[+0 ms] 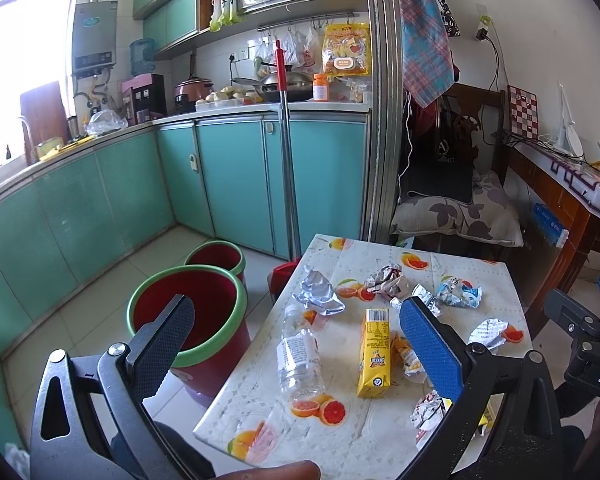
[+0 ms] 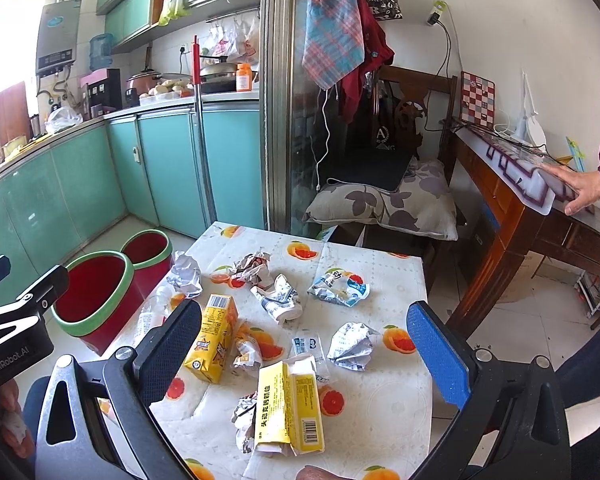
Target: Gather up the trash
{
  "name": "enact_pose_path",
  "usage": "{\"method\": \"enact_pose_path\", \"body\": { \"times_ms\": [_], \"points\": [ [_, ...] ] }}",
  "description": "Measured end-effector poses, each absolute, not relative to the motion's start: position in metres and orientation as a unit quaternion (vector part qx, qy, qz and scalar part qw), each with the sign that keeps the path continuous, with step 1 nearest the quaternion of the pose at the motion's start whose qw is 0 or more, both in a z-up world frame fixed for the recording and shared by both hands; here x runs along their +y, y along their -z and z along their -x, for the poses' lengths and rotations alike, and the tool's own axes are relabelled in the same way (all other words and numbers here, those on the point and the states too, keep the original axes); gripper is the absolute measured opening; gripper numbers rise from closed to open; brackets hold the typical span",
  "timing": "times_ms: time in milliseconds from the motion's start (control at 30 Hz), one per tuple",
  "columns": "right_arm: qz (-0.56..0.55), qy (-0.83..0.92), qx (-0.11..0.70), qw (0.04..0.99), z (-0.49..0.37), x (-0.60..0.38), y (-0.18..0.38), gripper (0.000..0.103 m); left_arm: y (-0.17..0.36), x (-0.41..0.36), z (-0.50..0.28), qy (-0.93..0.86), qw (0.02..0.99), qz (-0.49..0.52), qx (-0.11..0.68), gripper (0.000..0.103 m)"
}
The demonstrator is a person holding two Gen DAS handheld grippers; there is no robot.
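Note:
A small table [image 1: 380, 432] with an orange-print cloth holds trash: a clear plastic bottle [image 1: 300, 356], a yellow drink carton [image 1: 374, 354], a flattened yellow box [image 2: 290, 410], several crumpled wrappers [image 2: 350, 346] and foil balls [image 1: 318, 292]. A red bin with a green rim [image 1: 188, 316] stands on the floor left of the table. My left gripper [image 1: 296, 336] is open and empty, above the bottle and table's left edge. My right gripper [image 2: 304, 344] is open and empty, above the table's middle.
A second red bin [image 1: 220, 256] stands behind the first. Teal kitchen cabinets [image 1: 228, 176] and a mop [image 1: 286, 152] are behind. A cushioned chair [image 2: 384, 200] and a wooden desk [image 2: 540, 208] with a person's hand [image 2: 584, 192] lie right.

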State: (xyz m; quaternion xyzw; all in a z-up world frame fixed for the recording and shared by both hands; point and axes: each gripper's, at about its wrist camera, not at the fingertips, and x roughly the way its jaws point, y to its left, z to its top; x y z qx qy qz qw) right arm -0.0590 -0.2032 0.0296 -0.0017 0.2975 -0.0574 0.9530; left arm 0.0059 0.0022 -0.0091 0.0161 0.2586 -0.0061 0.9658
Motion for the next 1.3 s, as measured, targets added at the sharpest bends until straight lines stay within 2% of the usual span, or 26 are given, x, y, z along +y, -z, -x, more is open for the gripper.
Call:
{"method": "enact_pose_path", "body": {
  "times_ms": [1000, 1300],
  "points": [
    [0.002, 0.057, 0.298, 0.953, 0.059, -0.201, -0.033, 0.103, 0.009, 0.003, -0.006, 0.007, 0.965, -0.017, 0.262, 0.103],
    [-0.001, 0.070, 0.326, 0.943, 0.050, -0.217, -0.011, 0.103, 0.046, 0.014, -0.041, 0.010, 0.948, -0.004, 0.319, 0.103]
  ]
}}
